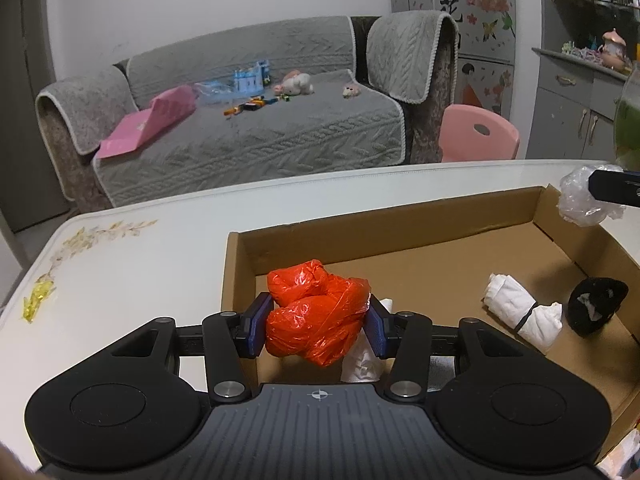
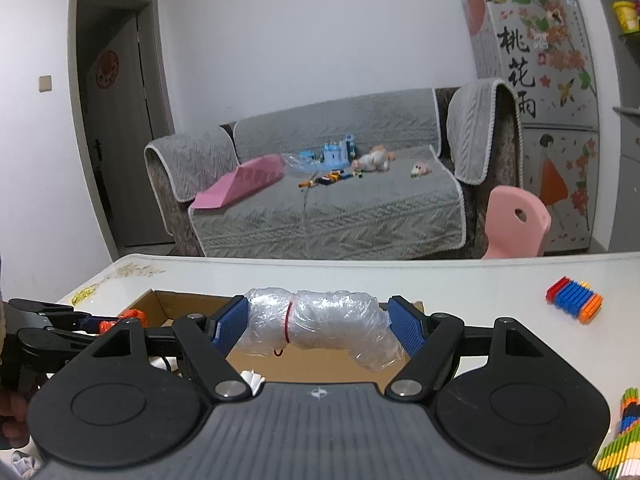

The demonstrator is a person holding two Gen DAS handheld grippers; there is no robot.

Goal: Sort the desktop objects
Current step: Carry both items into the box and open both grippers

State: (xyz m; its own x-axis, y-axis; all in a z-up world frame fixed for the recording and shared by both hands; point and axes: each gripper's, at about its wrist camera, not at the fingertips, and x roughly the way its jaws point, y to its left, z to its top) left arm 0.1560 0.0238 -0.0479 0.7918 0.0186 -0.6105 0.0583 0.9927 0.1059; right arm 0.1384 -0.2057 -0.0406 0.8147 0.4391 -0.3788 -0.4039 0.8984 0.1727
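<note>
My left gripper (image 1: 318,326) is shut on a crumpled red plastic bag (image 1: 316,312), held over the near left part of an open cardboard box (image 1: 384,220). In the box lie a rolled white bag (image 1: 524,314) tied with a black band, a black bundle (image 1: 596,304) and another white bag (image 1: 362,360) under my fingers. My right gripper (image 2: 318,326) is shut on a rolled clear plastic bag (image 2: 320,322) tied with a red band, above the box's (image 2: 168,300) right side. The left gripper (image 2: 92,322) with the red bag (image 2: 128,316) shows at the left of the right wrist view.
The white table (image 1: 120,272) carries a yellow scrap (image 1: 38,296) near its left edge. Coloured stick bundles (image 2: 574,300) (image 2: 616,436) lie right of the box. A pink chair (image 2: 516,220) and a grey sofa (image 2: 320,200) stand beyond the table.
</note>
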